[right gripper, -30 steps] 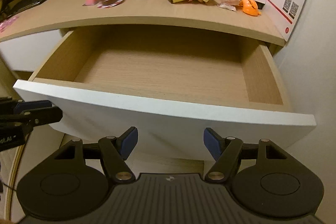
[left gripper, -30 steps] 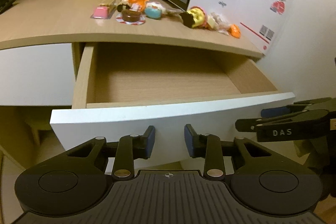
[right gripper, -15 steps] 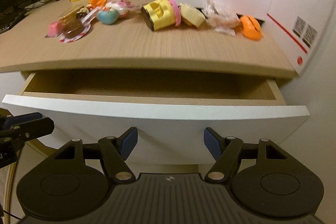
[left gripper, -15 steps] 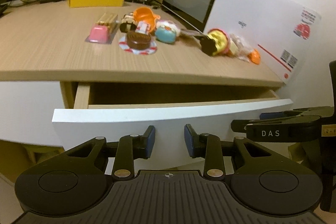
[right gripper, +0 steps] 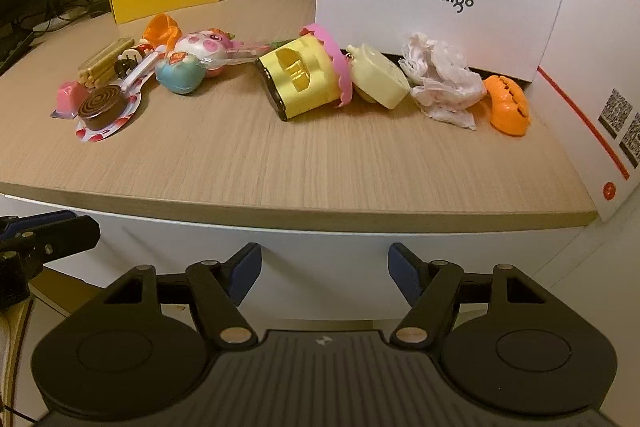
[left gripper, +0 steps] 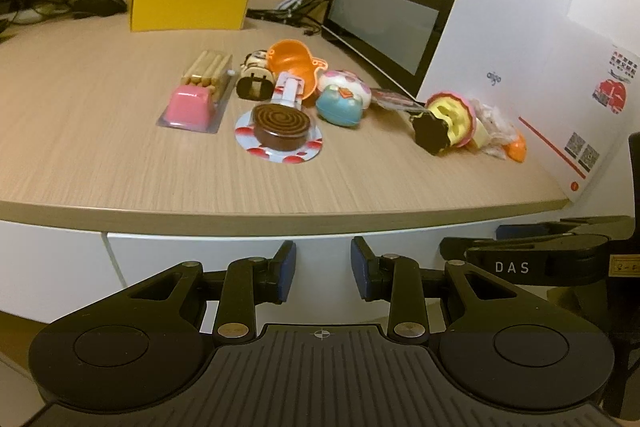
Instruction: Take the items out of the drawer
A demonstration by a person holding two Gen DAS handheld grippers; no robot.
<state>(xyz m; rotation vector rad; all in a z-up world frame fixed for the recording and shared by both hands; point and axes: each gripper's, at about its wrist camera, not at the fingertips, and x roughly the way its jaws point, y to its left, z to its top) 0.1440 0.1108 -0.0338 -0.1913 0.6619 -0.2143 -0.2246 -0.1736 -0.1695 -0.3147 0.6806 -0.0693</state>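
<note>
Both grippers are hovering spread and empty at the white drawer front (right gripper: 320, 239), the left gripper (left gripper: 323, 269) narrower than the right gripper (right gripper: 325, 269). The drawer is sitting shut beneath the desktop (right gripper: 280, 163), where toy items are lying: chocolate cake (left gripper: 281, 126), yellow toy (right gripper: 304, 81), orange piece (right gripper: 507, 103).

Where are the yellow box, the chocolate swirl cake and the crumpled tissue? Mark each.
yellow box (left gripper: 188, 9): left wrist view, front face.
chocolate swirl cake (left gripper: 281, 120): left wrist view, swirled top.
crumpled tissue (right gripper: 442, 77): right wrist view, middle folds.
</note>
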